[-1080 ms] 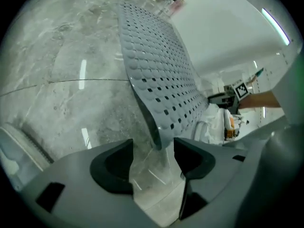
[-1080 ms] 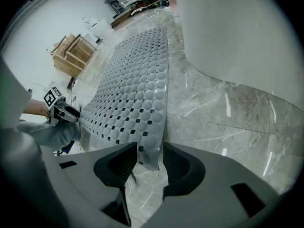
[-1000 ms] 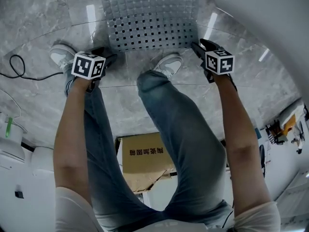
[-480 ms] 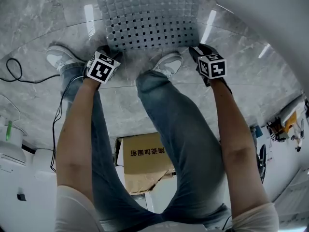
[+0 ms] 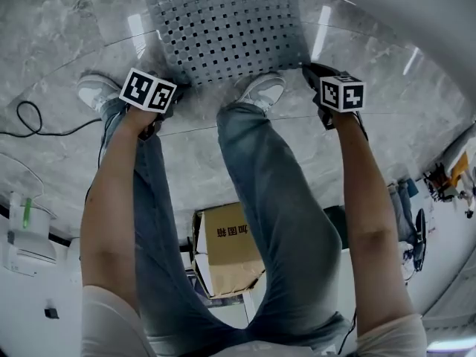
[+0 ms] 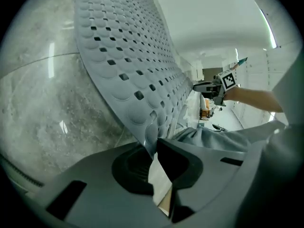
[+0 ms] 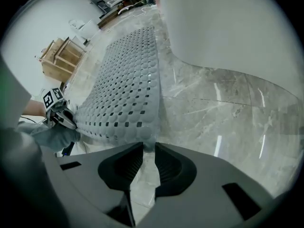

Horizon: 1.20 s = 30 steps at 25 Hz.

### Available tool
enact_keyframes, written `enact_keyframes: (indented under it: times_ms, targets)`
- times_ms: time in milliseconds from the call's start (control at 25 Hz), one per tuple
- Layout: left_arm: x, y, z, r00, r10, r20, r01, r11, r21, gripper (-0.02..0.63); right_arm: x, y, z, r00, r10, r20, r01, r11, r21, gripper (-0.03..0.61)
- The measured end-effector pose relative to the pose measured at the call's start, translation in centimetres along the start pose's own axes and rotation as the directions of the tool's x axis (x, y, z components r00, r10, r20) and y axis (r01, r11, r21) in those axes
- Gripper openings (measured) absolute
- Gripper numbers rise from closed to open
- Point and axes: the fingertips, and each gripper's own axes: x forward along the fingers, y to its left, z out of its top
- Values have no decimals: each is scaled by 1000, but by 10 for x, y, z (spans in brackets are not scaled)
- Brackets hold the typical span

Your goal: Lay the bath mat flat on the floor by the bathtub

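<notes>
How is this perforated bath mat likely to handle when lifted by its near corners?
Probably floppy: the bath mat curves up from the floor towards the left gripper, whose jaws have just been closing onto its corner; the right gripper likewise. Likely light, being thin and full of holes. It may sag between the two grips.

One bath mat [image 5: 223,28], two grippers [image 5: 173,89] [image 5: 308,71]

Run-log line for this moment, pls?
phase: grasp | left claw: jaws just closed, shut on bath mat corner | right claw: jaws just closed, shut on other corner | placement: on floor by bathtub
</notes>
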Motion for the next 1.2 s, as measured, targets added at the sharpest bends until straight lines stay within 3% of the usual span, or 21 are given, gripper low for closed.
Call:
enact_keyframes:
  times_ms: [80, 280, 600, 760, 840, 1000, 1080, 1200]
  targets:
    - [-1, 5, 3, 1000, 5, -22, -5, 1000, -13, 41, 0, 0, 0, 999, -34, 13, 34, 999, 20, 103]
    - [7, 25, -5, 993, 115, -39, -115, 993, 17, 46, 22, 4, -11, 998, -69, -5, 69, 998, -1, 104]
    - [21, 48, -4, 959, 281, 19, -281, 960, -3, 123, 54, -8, -4, 995, -102, 19, 101, 994, 45, 103]
    - [14, 46, -10, 963, 260, 69, -261, 965, 0, 202, 53, -3, -2, 998, -61, 27, 61, 998, -9, 115]
    - [12, 41, -19, 972, 228, 49, -228, 974, 2, 245, 48, -4, -5, 1000, -28, 15, 28, 999, -37, 178]
    - [20, 31, -42, 977, 212, -21, -208, 968, 139, 282, 40, -1, -10, 998, 69, -6, -69, 993, -98, 298]
    - [27, 34, -43, 967, 255, -2, -249, 943, 223, 282, 40, 2, -16, 995, 97, -38, -103, 979, -178, 298]
    - [33, 45, -38, 941, 336, 41, -335, 905, 262, 276, 48, 5, -24, 993, 100, -67, -114, 959, -261, 298]
